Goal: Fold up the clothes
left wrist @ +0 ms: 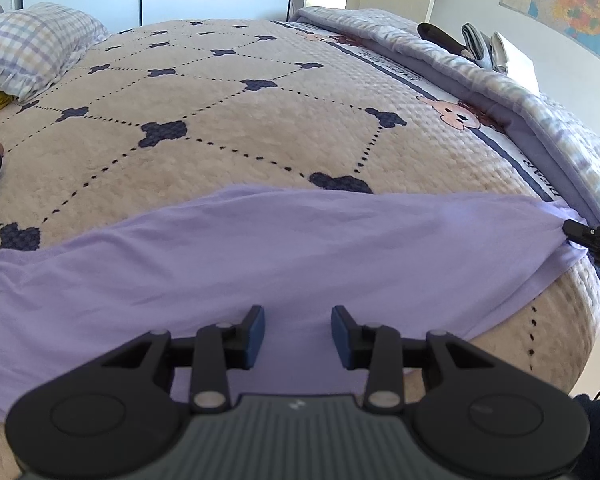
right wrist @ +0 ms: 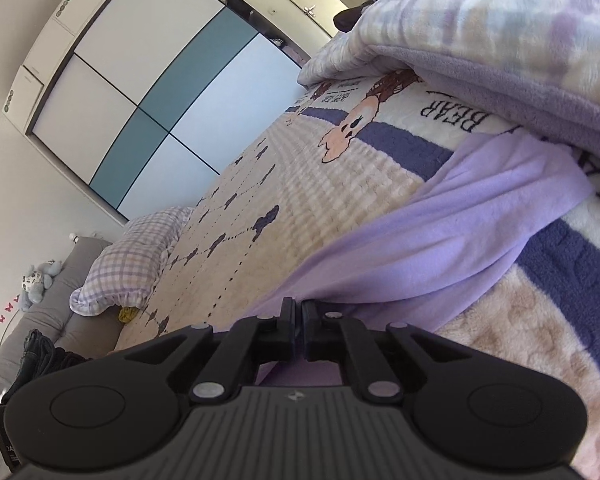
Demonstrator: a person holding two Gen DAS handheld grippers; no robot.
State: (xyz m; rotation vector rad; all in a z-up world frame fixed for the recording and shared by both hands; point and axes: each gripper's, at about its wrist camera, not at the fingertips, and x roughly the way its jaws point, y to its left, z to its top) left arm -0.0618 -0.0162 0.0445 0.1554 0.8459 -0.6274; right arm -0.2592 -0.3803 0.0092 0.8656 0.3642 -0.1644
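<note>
Bed: cream quilted cover (left wrist: 228, 128) with dark clover marks and dotted lines, bear border along the far side.
Room: pale sliding wardrobe doors (right wrist: 140, 112) behind, door and wall map (left wrist: 564, 4) at right (both in the left wrist view).
Bedding: checked pillow (left wrist: 36, 48) at the head, folded lilac blanket (left wrist: 500, 92) along the bear border.
Garment: lilac cloth (left wrist: 260, 256) spread in a band across the near part of the bed, one end bunched at the border side.
Left tool (left wrist: 298, 334): fingers spread, above the cloth, nothing between them.
Right tool (right wrist: 298, 318): fingers pressed together, pinching the bunched end of the cloth.
Edges: bed edge falling away at near right.
Open room: bare cover beyond the cloth, up to the pillow.
</note>
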